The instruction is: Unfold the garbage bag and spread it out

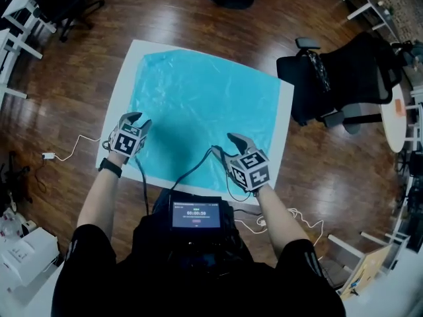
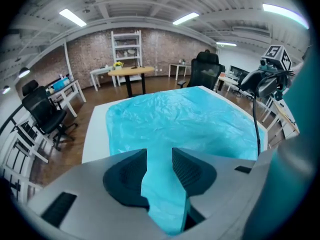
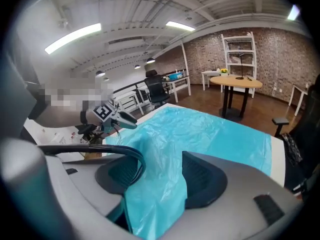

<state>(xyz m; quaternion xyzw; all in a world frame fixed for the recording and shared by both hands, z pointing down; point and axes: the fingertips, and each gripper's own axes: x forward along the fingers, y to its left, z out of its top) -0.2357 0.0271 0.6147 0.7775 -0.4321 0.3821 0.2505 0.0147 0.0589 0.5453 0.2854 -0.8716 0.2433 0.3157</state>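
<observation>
A thin blue garbage bag [image 1: 198, 104] lies opened out flat on a white table [image 1: 125, 91], covering most of it. My left gripper [image 1: 137, 119] is at the bag's near left edge. In the left gripper view the film [image 2: 185, 119] runs up between the left gripper's [image 2: 160, 151] pads and fills the gap. My right gripper [image 1: 228, 140] is at the near right edge. In its own view a lifted fold of the bag [image 3: 210, 129] hangs between the right gripper's [image 3: 162, 156] pads, with a black cable arching over the left pad.
A black office chair [image 1: 344, 78] stands just right of the table. A small screen [image 1: 196, 214] sits at the person's chest, with cables [image 1: 142, 183] trailing from both grippers. White desks [image 1: 13, 38] and another chair are at the far left, on a wooden floor.
</observation>
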